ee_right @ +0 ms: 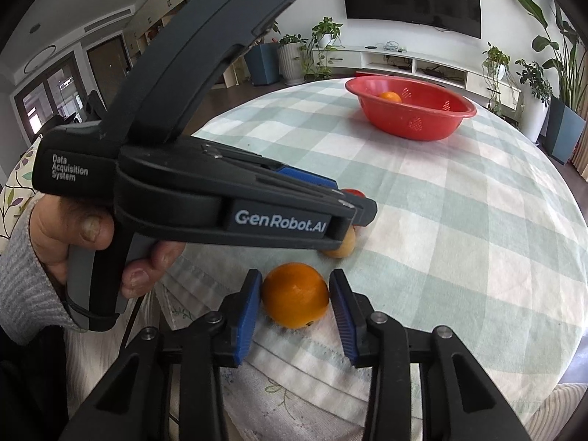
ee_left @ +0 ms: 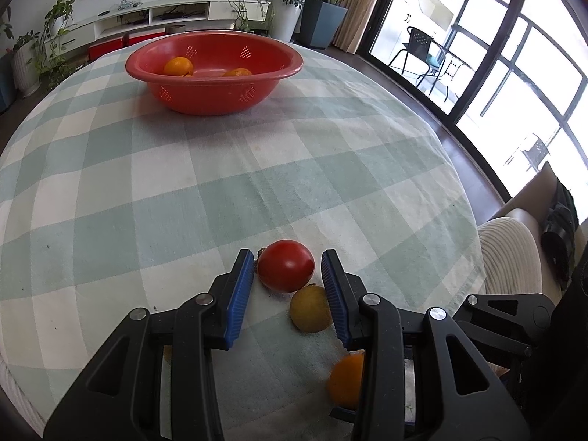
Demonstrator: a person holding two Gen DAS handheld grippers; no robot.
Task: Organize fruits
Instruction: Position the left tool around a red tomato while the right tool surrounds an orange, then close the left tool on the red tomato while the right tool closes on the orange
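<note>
On the checked tablecloth [ee_left: 147,183], the left gripper [ee_left: 287,270] is spread wide around a red tomato [ee_left: 286,270]. The right gripper [ee_right: 296,296] is spread around an orange [ee_right: 295,295], nearly touching it. The red bowl [ee_left: 214,73] sits far off.

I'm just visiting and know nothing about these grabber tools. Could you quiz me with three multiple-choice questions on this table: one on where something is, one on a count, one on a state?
1. Where is the tomato?
A. in the bowl
B. between the left gripper's fingers
C. on the floor

2. How many oranges show in the bowl?
A. none
B. two
C. five

3. The right gripper is:
A. open around an orange
B. shut, empty
C. holding a pear

Answers: 1 B, it lies on the cloth between the blue pads. 2 B, two show inside the rim. 3 A, gaps show at both pads.
</note>
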